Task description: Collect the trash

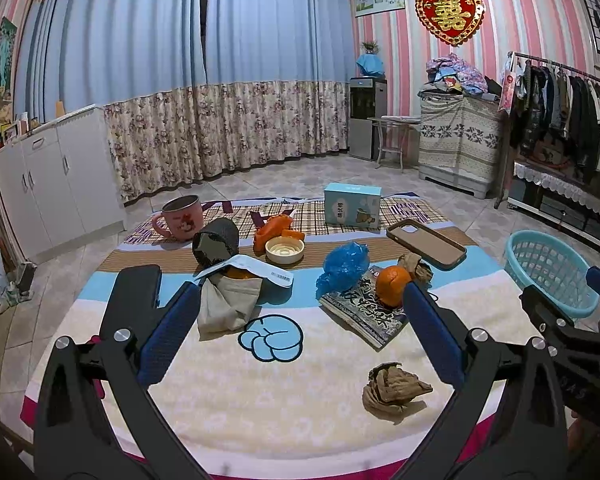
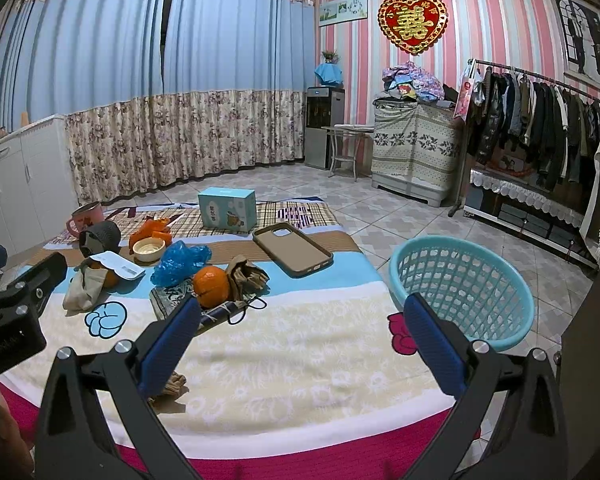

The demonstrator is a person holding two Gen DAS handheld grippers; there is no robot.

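A crumpled brown paper ball (image 1: 394, 388) lies on the blanket-covered table (image 1: 268, 392) near its front edge, between my left gripper's open jaws; in the right wrist view only a bit of it (image 2: 172, 385) shows behind the left finger. My left gripper (image 1: 300, 312) is open and empty above the table. My right gripper (image 2: 300, 328) is open and empty, with the light blue basket (image 2: 460, 284) just past its right finger. A blue plastic bag (image 1: 344, 264), a second brown paper wad (image 1: 418, 268), orange peel (image 1: 274, 228) and a beige wrapper (image 1: 228, 304) lie farther back.
An orange (image 1: 394, 284) sits on a patterned packet (image 1: 364, 312). A phone case (image 1: 426, 243), white lid (image 1: 285, 250), pink mug (image 1: 180, 216), dark roll (image 1: 216, 240) and blue box (image 1: 352, 204) stand toward the back. The basket (image 1: 548, 268) sits off the table's right edge.
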